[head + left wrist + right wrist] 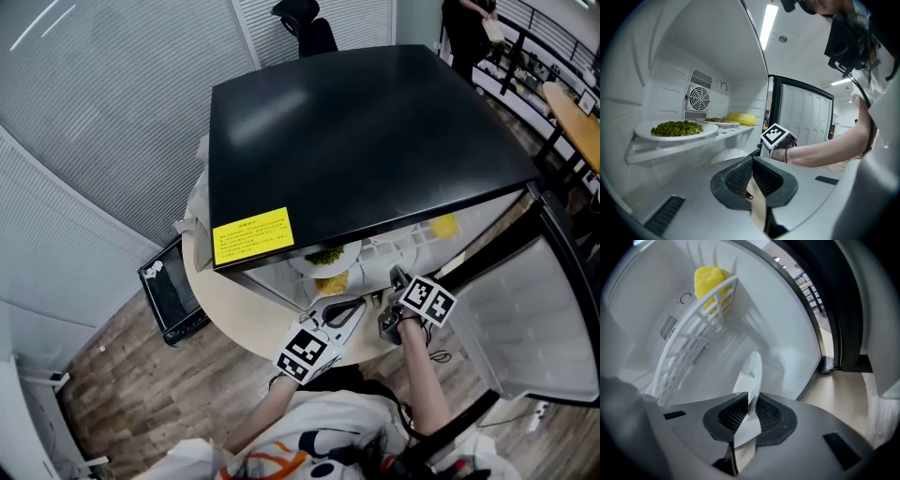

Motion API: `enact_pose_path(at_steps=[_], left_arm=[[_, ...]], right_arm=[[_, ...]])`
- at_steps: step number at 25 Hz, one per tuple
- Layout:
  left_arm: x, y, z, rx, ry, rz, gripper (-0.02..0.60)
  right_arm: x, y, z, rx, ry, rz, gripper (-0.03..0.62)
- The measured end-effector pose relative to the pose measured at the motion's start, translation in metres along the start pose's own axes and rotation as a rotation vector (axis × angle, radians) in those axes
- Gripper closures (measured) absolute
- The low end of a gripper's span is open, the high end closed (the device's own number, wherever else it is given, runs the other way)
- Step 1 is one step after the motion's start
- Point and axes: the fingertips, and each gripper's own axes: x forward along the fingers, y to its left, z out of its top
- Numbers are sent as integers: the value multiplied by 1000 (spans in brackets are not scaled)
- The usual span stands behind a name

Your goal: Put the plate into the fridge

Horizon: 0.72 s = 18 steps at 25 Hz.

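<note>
Two ribbed black pairs: right fingers (pixel 769 416) tight on thin glossy white plate (pixel 752 370), left fingers (pixel 739 176) together, empty.

In your head view the black top of the fridge (pixel 366 141) covers nearly all its inside; only slivers of plates (pixel 349 258) show at lower centre. The door (pixel 525 328) runs off the right edge. In your left gripper view a white rounded shape (pixel 729 154), centre, sits half behind the left gripper (pixel 752 180); you cannot tell what it is. In your right gripper view shelf bars (pixel 693 338) part-screen the yellow food (pixel 710 280), upper left.
</note>
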Motion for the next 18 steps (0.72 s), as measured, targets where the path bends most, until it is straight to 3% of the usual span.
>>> enact_pose_path(at_steps=[8,18], left_arm=[[-3,0,-3,0,6,0,568],[-12,-1,-7,1,18,25,569]], right_arm=[[21,5,12,-308,9,-60,502],[32,-5,16,-463,58,-120,414]])
